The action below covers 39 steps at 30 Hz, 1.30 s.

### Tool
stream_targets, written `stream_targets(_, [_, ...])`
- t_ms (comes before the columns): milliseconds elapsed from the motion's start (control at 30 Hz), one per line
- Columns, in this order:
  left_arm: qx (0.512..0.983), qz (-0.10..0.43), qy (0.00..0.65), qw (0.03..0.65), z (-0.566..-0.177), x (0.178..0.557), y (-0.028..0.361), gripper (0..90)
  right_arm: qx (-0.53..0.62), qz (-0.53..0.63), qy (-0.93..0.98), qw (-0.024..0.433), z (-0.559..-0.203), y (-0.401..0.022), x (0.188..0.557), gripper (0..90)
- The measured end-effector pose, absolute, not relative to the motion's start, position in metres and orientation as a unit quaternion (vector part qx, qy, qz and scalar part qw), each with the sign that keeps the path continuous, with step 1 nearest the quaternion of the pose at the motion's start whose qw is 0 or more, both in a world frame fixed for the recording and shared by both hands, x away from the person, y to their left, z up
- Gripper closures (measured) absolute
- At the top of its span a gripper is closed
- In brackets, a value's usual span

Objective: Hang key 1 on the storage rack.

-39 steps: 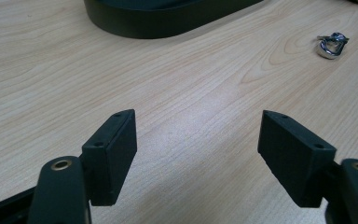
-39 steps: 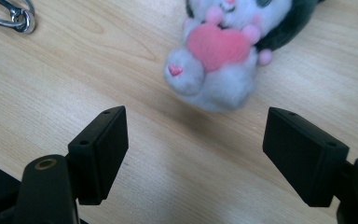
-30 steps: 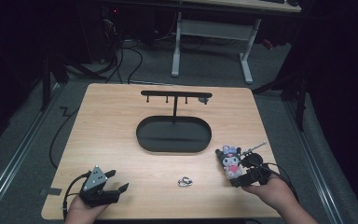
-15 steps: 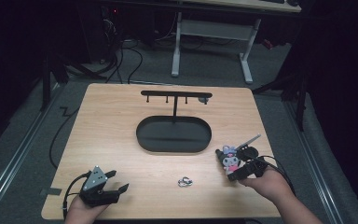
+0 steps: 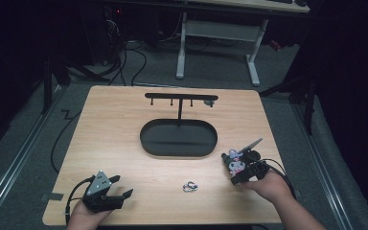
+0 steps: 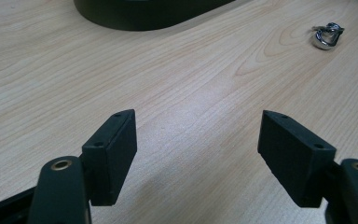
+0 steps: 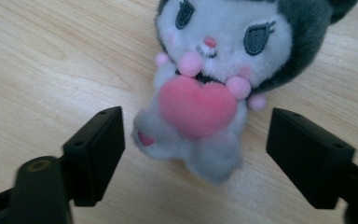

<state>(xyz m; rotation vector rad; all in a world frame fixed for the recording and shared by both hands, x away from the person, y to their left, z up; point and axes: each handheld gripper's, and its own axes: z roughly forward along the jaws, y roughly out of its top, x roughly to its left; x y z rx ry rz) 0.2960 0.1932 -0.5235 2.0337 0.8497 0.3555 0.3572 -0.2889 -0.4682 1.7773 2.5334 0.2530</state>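
The small grey-and-white plush doll with a pink heart (image 7: 200, 93) lies on the light wooden worktop (image 5: 124, 134), just right of the black oval tray stand (image 5: 178, 138). The right tongs (image 7: 193, 149) are spread wide around its lower body, touching nothing. The left tongs (image 6: 198, 140), gaping and empty, sit well left of the doll; a small silver metal clasp (image 5: 189, 186) lies between.

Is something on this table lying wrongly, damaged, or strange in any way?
Nothing looks damaged or spilled. The plush toy lies on its back on the table between the open jaws of the right gripper, and a small metal clasp lies loose near the front edge.
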Motion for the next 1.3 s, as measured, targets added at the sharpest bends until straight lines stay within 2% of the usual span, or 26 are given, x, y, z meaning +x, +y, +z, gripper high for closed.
stream_targets(267, [0.821,0.14,0.339,0.437,-0.524,0.296,0.193,28.9,0.592,0.082,0.801,0.009,-0.48,-0.291,0.362,24.7])
stream_targets(533, [0.822,0.14,0.338,0.437,-0.525,0.296,0.192,28.9,0.578,0.092,0.811,0.007,-0.479,-0.291,0.359,41.7])
stream_targets(667, [0.823,0.138,0.337,0.436,-0.525,0.296,0.192,28.8,0.56,0.097,0.823,0.013,-0.477,-0.293,0.357,42.2])
stream_targets(800, [0.825,0.136,0.336,0.434,-0.525,0.295,0.191,28.8,0.569,0.095,0.817,0.02,-0.476,-0.294,0.356,37.1])
stream_targets(1000, [0.826,0.134,0.334,0.433,-0.526,0.296,0.191,28.9,0.578,0.11,0.808,0.006,-0.479,-0.295,0.356,34.5])
stream_targets(1100, [0.825,0.135,0.335,0.434,-0.526,0.295,0.191,28.9,0.573,0.102,0.813,0.008,-0.482,-0.293,0.357,36.2])
stream_targets(1300, [0.826,0.133,0.335,0.433,-0.526,0.296,0.192,28.9,0.566,0.102,0.818,0.012,-0.48,-0.292,0.357,47.3])
